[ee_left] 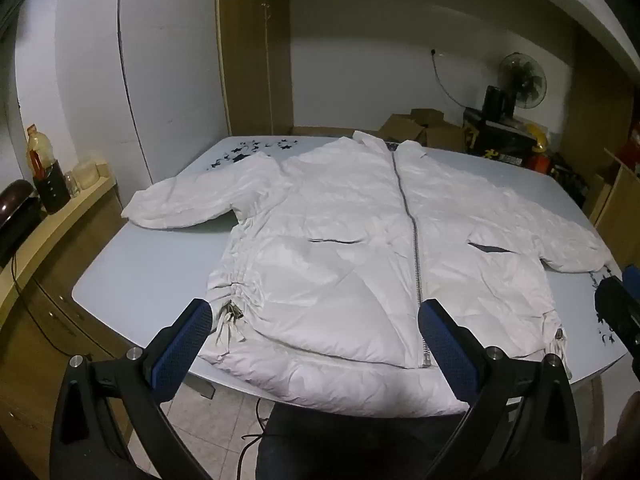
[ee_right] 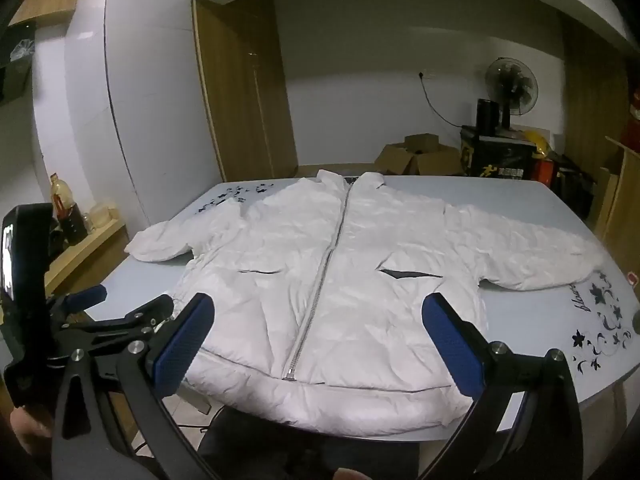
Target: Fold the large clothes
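A white puffer jacket (ee_left: 344,240) lies flat and face up on the pale blue table (ee_left: 160,264), zipped, both sleeves spread out, hem hanging over the near edge. It also shows in the right wrist view (ee_right: 360,288). My left gripper (ee_left: 316,320) is open and empty, above the hem on the jacket's left half. My right gripper (ee_right: 318,316) is open and empty, above the hem near the zip. The right gripper's body shows at the right edge of the left wrist view (ee_left: 620,312); the left gripper shows at the left of the right wrist view (ee_right: 80,312).
A wooden counter (ee_left: 48,220) with a bottle (ee_left: 44,172) and jars stands left of the table. Cardboard boxes (ee_left: 420,128), a black fan (ee_left: 520,80) and crates sit behind the table. A wooden shelf (ee_right: 624,200) stands at the right. A black cable lies on the tiled floor (ee_left: 240,412).
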Motion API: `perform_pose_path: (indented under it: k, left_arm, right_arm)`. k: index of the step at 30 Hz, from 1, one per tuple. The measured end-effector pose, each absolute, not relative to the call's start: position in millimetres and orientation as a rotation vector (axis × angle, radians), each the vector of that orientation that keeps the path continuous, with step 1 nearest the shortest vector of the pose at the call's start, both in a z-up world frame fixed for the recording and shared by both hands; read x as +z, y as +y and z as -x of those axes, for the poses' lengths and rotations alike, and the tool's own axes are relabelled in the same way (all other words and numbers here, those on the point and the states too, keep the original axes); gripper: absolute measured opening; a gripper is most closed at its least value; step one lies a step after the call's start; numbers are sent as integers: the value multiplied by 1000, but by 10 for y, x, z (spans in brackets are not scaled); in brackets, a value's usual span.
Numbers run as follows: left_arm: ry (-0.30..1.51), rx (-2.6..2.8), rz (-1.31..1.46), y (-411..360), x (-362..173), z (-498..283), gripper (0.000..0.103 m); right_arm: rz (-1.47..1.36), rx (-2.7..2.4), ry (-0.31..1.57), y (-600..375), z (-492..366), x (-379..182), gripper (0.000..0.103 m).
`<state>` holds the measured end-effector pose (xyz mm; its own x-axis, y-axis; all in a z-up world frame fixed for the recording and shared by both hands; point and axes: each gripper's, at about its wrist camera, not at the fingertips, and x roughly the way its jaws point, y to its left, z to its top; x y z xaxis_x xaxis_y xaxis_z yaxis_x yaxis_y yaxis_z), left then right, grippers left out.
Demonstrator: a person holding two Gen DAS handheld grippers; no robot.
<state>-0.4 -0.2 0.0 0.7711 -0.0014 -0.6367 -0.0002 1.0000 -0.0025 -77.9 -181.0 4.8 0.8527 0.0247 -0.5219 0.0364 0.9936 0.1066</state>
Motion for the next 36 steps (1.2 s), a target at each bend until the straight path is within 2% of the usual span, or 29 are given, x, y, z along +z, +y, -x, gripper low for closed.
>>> perform_pose_path:
  k: [36]
  left_arm:
    - [711,-14,-17,-48,15,32,103]
  right_arm:
    - [-152,4,569,-1812,740,-45,103]
